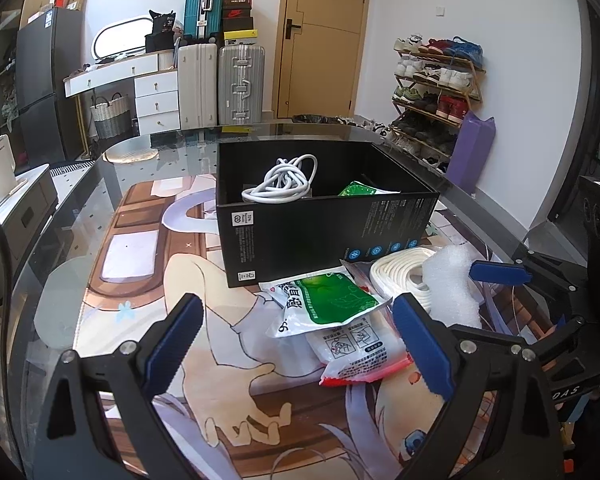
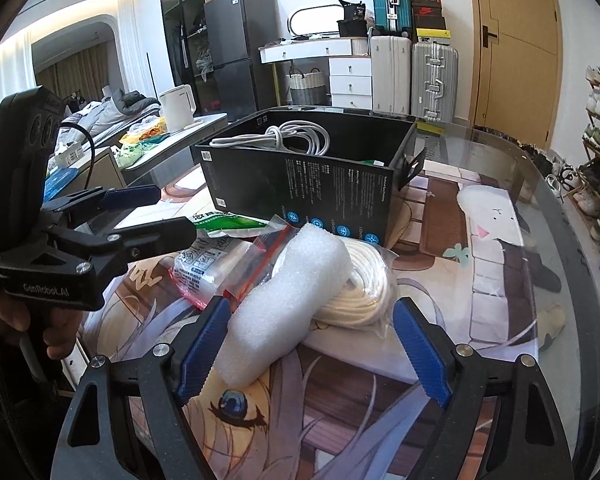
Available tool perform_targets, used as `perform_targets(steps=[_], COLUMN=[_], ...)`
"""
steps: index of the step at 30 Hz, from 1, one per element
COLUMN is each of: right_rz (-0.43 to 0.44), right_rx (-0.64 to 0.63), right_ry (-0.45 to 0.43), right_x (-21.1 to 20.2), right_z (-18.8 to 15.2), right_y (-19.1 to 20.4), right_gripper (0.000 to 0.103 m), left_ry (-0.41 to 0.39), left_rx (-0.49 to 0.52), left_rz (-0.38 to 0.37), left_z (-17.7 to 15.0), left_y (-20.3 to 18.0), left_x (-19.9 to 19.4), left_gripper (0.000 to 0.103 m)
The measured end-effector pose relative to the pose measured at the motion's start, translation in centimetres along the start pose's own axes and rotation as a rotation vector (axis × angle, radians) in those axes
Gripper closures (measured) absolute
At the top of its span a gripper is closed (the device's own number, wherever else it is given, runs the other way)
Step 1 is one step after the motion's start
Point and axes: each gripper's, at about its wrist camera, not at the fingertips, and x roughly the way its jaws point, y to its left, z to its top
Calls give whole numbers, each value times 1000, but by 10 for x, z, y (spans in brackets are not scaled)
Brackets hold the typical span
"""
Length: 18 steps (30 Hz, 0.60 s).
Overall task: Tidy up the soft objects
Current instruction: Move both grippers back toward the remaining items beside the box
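Left gripper (image 1: 298,344), jaws wide, hovers before the green-and-white plastic pouch (image 1: 332,300) at lower centre. Right gripper (image 2: 312,350), jaws wide, flanks the white foam roll (image 2: 284,300), which lies over the bagged white rope coil (image 2: 360,288). Behind both stands the open black cardboard box (image 1: 320,224).

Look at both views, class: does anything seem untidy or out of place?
Yes. Beside the black box, a foam roll, a rope coil and sachets lie heaped and overlapping on the mat. A white cable and another green sachet are already inside the box.
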Motion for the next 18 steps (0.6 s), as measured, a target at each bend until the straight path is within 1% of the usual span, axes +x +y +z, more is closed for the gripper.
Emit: perform_targets(steps=[2,5,7,11,13,18], right_rz=[16,13,19,20,26,38], right_rx=[12,19,17,11,12,13], right_ry=[1,-4,-4,-10,-10,-19], right_x=[-2,-4,-4,-7,-7,-8], right_z=[-2,-4,-3,-4,-3,-3], right_y=[-3,-4,-3,0,0,1], right_gripper=[22,24,32,39,45,46], left_ry=[0,2,0,0,0,4], left_rx=[0,1,1,2,1,3], left_rz=[-1,0,-3,-2,-2,-2], left_z=[0,1,0,1,1,1], left_y=[0,0,0,1,0,-1], left_x=[0,1,0,1,1,1], left_gripper=[7,7,7,7,7,7])
